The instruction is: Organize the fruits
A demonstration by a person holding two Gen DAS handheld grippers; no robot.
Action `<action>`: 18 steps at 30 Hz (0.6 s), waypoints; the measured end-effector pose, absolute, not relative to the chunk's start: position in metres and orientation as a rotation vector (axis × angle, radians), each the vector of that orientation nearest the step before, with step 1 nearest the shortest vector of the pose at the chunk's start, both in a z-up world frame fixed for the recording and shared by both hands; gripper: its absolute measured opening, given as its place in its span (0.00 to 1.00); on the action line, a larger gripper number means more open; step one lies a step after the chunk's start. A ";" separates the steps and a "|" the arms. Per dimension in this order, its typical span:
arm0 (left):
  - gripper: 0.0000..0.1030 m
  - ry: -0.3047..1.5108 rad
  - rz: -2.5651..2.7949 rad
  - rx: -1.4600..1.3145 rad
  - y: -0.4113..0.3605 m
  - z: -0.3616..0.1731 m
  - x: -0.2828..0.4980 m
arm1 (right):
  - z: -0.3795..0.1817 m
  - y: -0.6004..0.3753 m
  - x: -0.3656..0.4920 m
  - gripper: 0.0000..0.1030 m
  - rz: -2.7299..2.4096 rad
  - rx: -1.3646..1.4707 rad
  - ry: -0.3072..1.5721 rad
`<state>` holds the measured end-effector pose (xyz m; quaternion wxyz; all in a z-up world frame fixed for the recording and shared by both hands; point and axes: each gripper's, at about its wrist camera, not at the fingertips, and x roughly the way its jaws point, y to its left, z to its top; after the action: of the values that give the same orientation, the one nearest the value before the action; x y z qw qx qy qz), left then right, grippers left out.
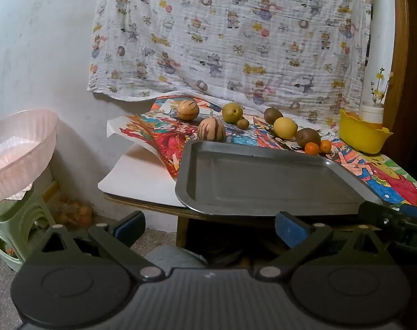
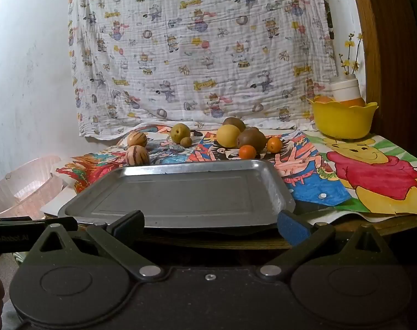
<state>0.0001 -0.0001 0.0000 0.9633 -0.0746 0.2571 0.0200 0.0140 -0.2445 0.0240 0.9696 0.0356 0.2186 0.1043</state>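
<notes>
A printed cloth [image 2: 197, 52] hangs behind the desk [image 2: 373, 224], which bright drawings cover. A bare metal tray [image 2: 181, 192] lies at the desk's near edge. The left claw [image 1: 210, 227] and right claw [image 2: 210, 224] hang before it, jaws wide apart, holding nothing. The fruits [image 2: 227, 136] lie loose behind the tray, beside a yellow bowl [image 2: 343, 122].

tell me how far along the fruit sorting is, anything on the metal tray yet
Nothing looks done: the metal tray is bare. Nothing is in hand either; the left gripper and right gripper are both open and short of the table. All the loose fruit, from the striped melons to the small oranges, still sits behind the tray.
</notes>
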 end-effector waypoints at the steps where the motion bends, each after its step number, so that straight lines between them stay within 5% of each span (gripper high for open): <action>1: 0.99 0.517 0.038 -0.156 0.000 0.000 0.000 | 0.024 -0.245 0.014 1.00 0.212 0.075 0.444; 18: 0.99 0.523 0.039 -0.156 0.000 0.000 0.000 | 0.024 -0.244 0.014 1.00 0.211 0.071 0.443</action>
<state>0.0001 0.0004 -0.0001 0.9628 -0.0772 0.2581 0.0192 0.0135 -0.2437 0.0245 0.9694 0.0353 0.2192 0.1046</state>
